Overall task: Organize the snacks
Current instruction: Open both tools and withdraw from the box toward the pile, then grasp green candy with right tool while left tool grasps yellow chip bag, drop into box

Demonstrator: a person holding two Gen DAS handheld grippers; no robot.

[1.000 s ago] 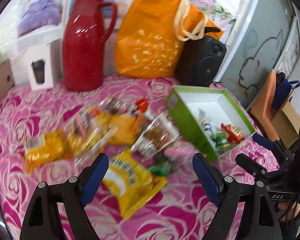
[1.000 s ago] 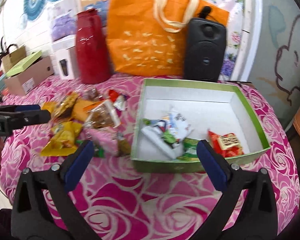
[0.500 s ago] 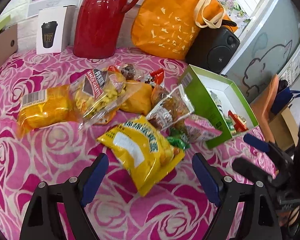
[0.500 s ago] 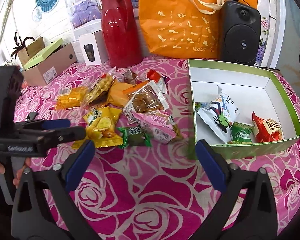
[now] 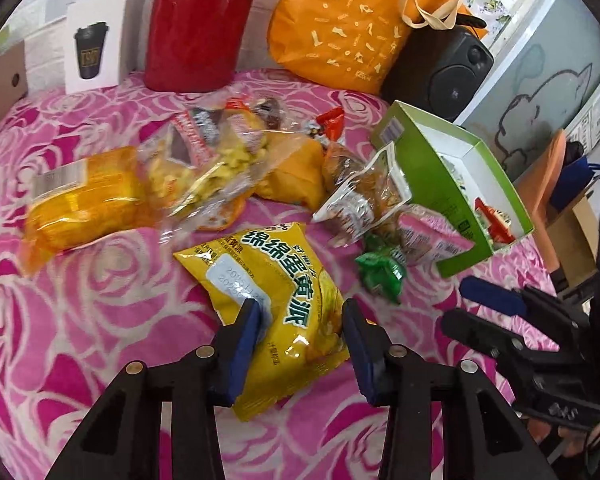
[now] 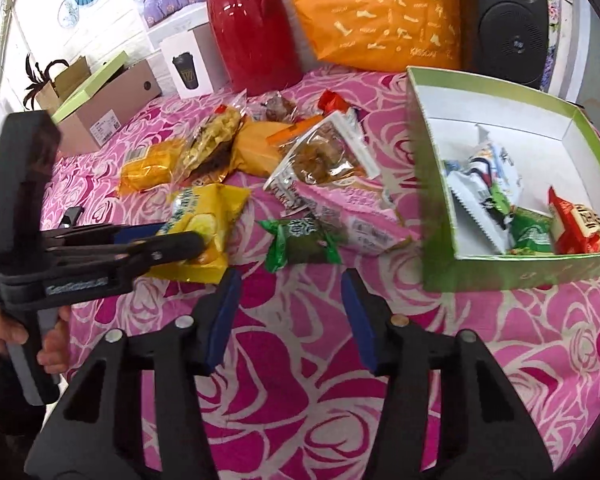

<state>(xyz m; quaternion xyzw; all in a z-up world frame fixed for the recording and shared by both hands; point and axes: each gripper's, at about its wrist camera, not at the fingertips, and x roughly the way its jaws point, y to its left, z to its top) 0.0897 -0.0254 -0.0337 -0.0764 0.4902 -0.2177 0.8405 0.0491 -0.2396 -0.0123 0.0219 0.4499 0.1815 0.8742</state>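
Left wrist view: left gripper [image 5: 300,322] now down at the yellow foil snack packet w/ green lettering [image 5: 276,292], jaws narrowed from wide-open 0.5 s ago to straddling the packet's near half, pads at or touching its sides. Not yet clenched flat, packet flat on the pink rose-print worktop [image 5: 84,300]. Means pick in progress, squeeze prob. next. Green cardboard box w/ white inside [image 5: 456,208] off to the right, a few snacks already in it. Small green wrapped sweet [image 5: 380,274] just beside the packet's right edge, pink pouch [image 5: 432,236] beyond it, against the box wall. Rest of pile (clear bags, orange packs) unsorted behind.

Right wrist view: right gripper [image 6: 288,312] hovering over bare cloth, jaws also drawn in vs. 0.5 s ago but w/ a clear gap, grasping nothing. Lined up roughly w/ the small green wrapped sweet [image 6: 300,238], near but apart. Left gripper [image 6: 188,240] seen side-on at the yellow foil snack packet [image 6: 204,220]. Box [image 6: 508,268] to the right, holding white, green, red packs. Judgement: task early-to-mid, most snacks outside the box.
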